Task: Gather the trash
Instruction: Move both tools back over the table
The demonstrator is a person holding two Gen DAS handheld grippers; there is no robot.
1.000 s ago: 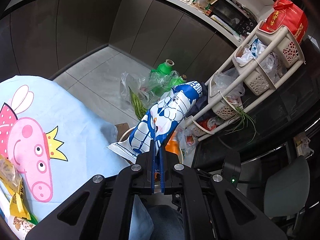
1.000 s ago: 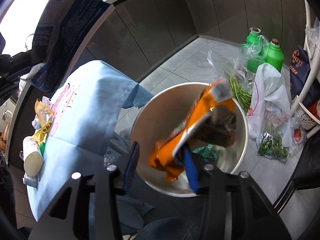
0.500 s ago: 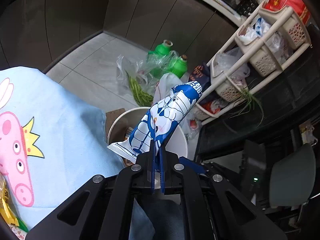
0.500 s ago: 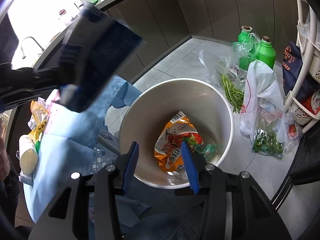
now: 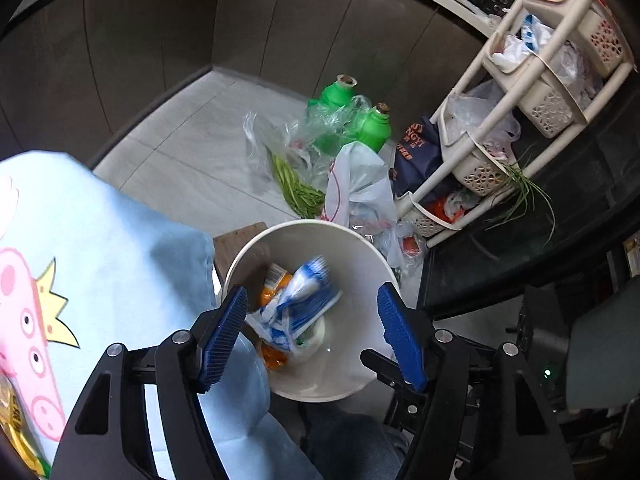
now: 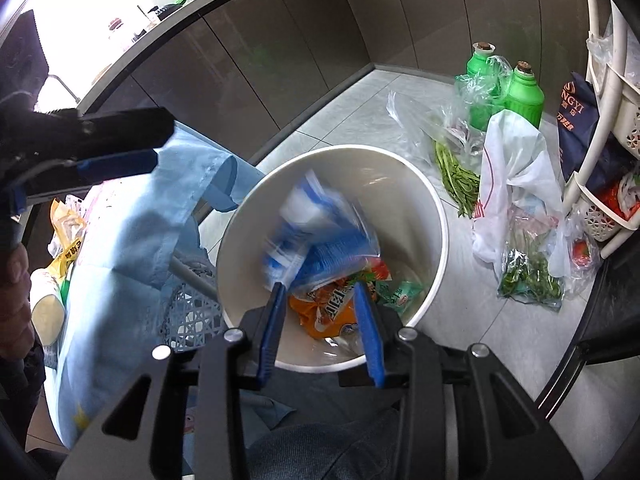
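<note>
Round smooth white bin (image 5: 362, 264), crinkly blue-white wrapper (image 5: 298, 306) blurred inside it, left gripper (image 5: 312, 330) opening and empty, right gripper (image 6: 322, 312) closing on nothing, glossy orange packet (image 6: 328, 312) beneath.

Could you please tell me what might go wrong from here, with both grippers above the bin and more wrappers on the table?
1. The blue and white wrapper is blurred, falling into the white bin; it could end up propped against the wall.
2. The tablecloth hangs close beside the bin's rim, so the opening left gripper could snag it when going back.
3. The right gripper, closing empty, sits low over the rim and could bump it.
</note>
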